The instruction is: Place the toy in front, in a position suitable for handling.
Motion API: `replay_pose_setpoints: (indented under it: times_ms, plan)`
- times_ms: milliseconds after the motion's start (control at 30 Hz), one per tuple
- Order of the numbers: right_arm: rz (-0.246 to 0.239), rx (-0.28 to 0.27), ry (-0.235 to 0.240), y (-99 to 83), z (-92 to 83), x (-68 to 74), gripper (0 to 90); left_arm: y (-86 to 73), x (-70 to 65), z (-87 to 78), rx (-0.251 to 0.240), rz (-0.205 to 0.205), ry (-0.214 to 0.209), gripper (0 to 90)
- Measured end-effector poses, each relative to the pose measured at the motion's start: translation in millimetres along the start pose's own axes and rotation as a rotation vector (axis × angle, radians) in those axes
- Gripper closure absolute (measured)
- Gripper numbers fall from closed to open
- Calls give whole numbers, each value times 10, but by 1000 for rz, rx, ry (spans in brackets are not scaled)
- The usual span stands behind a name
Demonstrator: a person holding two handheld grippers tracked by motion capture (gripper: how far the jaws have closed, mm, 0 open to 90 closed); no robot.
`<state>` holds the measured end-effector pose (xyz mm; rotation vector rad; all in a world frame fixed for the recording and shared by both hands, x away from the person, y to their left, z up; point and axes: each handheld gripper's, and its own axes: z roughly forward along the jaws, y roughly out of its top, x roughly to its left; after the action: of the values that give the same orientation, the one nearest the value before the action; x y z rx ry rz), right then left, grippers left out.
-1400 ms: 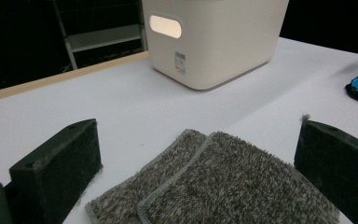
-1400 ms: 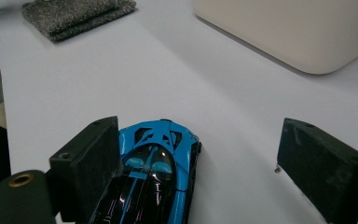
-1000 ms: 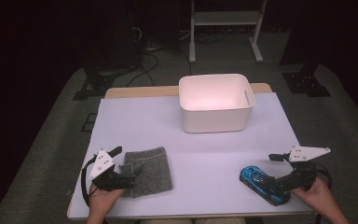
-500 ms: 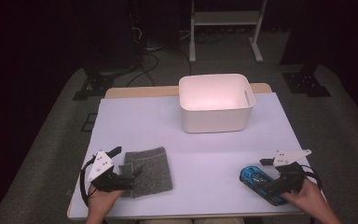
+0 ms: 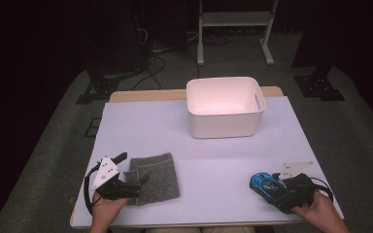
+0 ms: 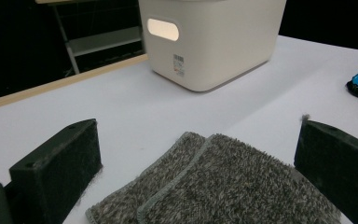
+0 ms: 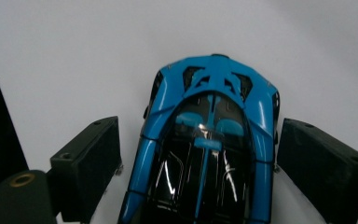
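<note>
The right gripper (image 7: 200, 154) has its jaws spread on both sides of the blue toy car (image 7: 209, 144), which lies on the table (image 5: 213, 155) at its near right. Close them evenly on the car's sides. The left gripper (image 6: 196, 158), jaws also spread, waits over the grey cloth (image 6: 223, 186).

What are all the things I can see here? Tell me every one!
Toy car: one, blue and black, near right of the table, between the right gripper's fingers.
Cloth: one, grey, folded, near left.
Bin: one, white, far middle of the table.
Table: one, white top.
Stand: one, pale metal, on the floor behind.
Left gripper: one, black, open over the cloth.
Right gripper: one, black, open around the car.
Hands: two, near edge.
</note>
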<state>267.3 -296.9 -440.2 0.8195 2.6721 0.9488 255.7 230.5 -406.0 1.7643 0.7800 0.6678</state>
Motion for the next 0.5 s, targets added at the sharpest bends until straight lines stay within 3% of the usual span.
replay_pose_setpoints:
  times_ms: [233,500]
  plan:
    - [14,49,-26,-81,53,21,161,-3,-7,10,6,1,-1,0]
    - [40,48,-42,-68,49,40,222,-6,-11,15,8,6,3,0]
